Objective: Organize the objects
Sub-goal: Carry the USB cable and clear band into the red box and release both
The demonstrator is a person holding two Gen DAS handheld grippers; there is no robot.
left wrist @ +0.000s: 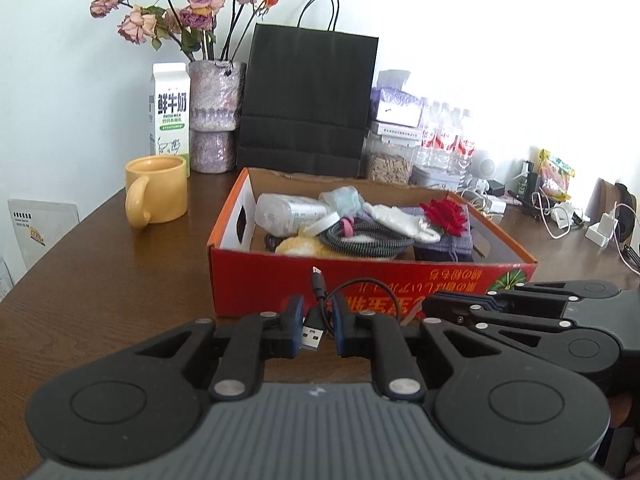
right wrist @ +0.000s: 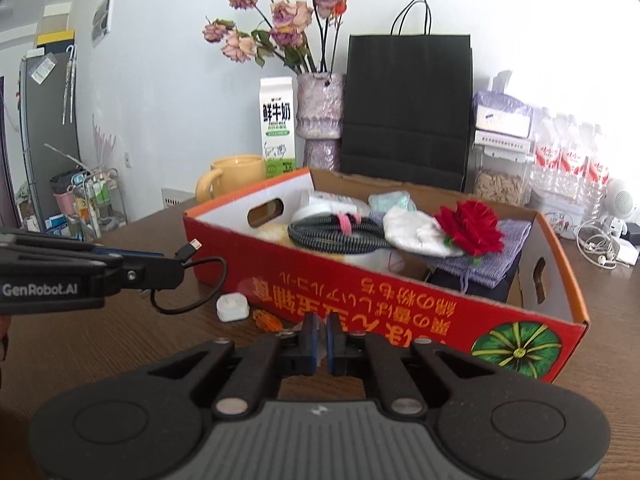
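A red cardboard box (left wrist: 280,276) (right wrist: 360,296) on the brown table holds a coiled braided cable (left wrist: 362,236) (right wrist: 332,232), a red fabric rose (left wrist: 444,210) (right wrist: 470,226), a bottle, cloths and a purple pouch. My left gripper (left wrist: 316,318) (right wrist: 160,270) is shut on a short black USB cable (left wrist: 316,320) (right wrist: 188,276), held just in front of the box's near wall. My right gripper (right wrist: 323,338) (left wrist: 436,306) is shut and empty, low over the table by the box's front wall.
A white charger plug (right wrist: 231,307) and a small orange item (right wrist: 268,320) lie on the table by the box. A yellow mug (left wrist: 156,190), a milk carton (left wrist: 169,110), a flower vase (left wrist: 216,112), a black paper bag (left wrist: 308,100) and water bottles (left wrist: 444,136) stand behind.
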